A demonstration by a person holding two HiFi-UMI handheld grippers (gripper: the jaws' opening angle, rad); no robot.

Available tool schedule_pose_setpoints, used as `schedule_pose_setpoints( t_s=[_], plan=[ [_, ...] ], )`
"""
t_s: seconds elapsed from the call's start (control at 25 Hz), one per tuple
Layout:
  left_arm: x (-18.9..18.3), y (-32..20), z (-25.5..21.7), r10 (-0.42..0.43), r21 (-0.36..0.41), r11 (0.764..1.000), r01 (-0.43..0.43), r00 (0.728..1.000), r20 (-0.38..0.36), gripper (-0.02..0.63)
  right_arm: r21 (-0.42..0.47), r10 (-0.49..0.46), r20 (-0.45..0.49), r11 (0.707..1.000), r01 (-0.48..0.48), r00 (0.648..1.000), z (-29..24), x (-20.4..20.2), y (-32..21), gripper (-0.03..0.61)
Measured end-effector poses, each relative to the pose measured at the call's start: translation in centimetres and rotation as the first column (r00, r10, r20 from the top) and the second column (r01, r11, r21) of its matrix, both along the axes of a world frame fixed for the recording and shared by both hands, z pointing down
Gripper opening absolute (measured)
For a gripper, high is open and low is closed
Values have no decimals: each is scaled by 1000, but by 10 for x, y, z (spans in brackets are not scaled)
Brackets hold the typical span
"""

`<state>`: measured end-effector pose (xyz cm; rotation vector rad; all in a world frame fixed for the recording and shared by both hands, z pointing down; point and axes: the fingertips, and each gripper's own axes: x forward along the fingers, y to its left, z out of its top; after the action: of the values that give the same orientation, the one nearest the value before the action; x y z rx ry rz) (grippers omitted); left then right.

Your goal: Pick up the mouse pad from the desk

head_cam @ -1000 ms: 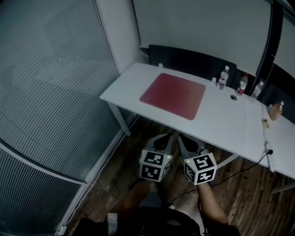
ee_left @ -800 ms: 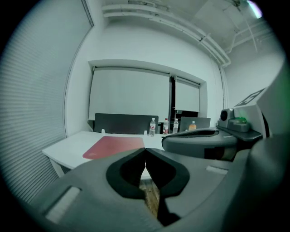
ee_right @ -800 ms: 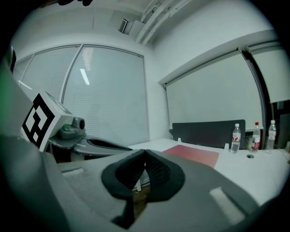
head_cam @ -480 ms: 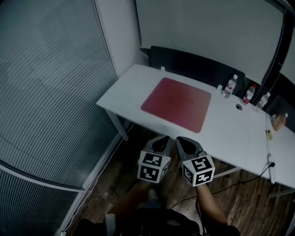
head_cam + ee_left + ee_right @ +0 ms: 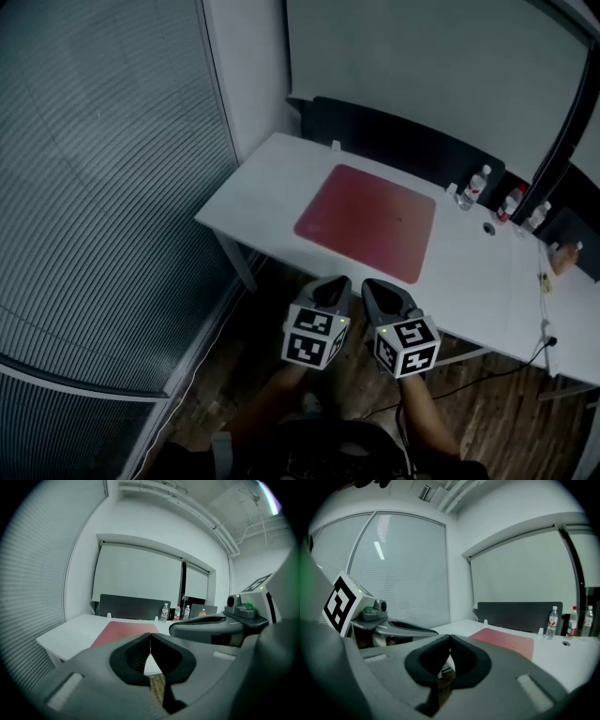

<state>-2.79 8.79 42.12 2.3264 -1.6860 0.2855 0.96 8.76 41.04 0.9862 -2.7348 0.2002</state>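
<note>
The mouse pad (image 5: 367, 220) is a large dark-red sheet lying flat on the white desk (image 5: 253, 192), toward the desk's left end, with its near edge close to the desk's front edge and the water bottles (image 5: 477, 186) well off to its right. It looks thin, soft and light, so it will probably bend and droop when lifted by one side rather than stay level. Nothing about it seems fragile. Because it lies flush with the desktop, there is no raised lip for a jaw to slip under. The near edge or the near right corner is judged the best place to take hold, perhaps after the pad is drawn out over the front edge so one jaw can pass beneath. Both hands may help keep it from folding. The left gripper (image 5: 330, 286) and the right gripper (image 5: 375, 284) hang side by side before the desk, above the wooden floor and well apart from the pad. Each has its jaws pressed together with nothing between them. The pad's thickness and underside cannot be seen, so how firmly it clings to the desk is unknown. In both gripper views, each gripper's own body covers the near part of the pad. The desk's right end runs out of the head view, and the small items there are too small to identify.
</note>
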Motion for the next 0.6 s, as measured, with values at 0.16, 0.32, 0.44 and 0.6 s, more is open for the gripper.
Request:
schedule_pose_setpoints(
  t_s=[0.16,0.32,0.44,0.6],
  plan=[
    [-9,-4,0,17,-6,1000,-17,1000,9,6,-4,11,-6,1000,-11,1000,-1,-9,-5,2],
    [-15,-10,-5,23,7,1000,-23,1000,8,6,8,20,-1,1000,-20,1000,-6,-15,-10,2],
    [-14,-14,-5,29,4,1000,-29,999,15,6,16,26,2,1000,-26,1000,-7,-15,-15,2],
    [-15,-26,-4,32,-1,1000,-32,999,17,6,19,29,8,999,-30,1000,-6,-15,-28,2]
  ],
)
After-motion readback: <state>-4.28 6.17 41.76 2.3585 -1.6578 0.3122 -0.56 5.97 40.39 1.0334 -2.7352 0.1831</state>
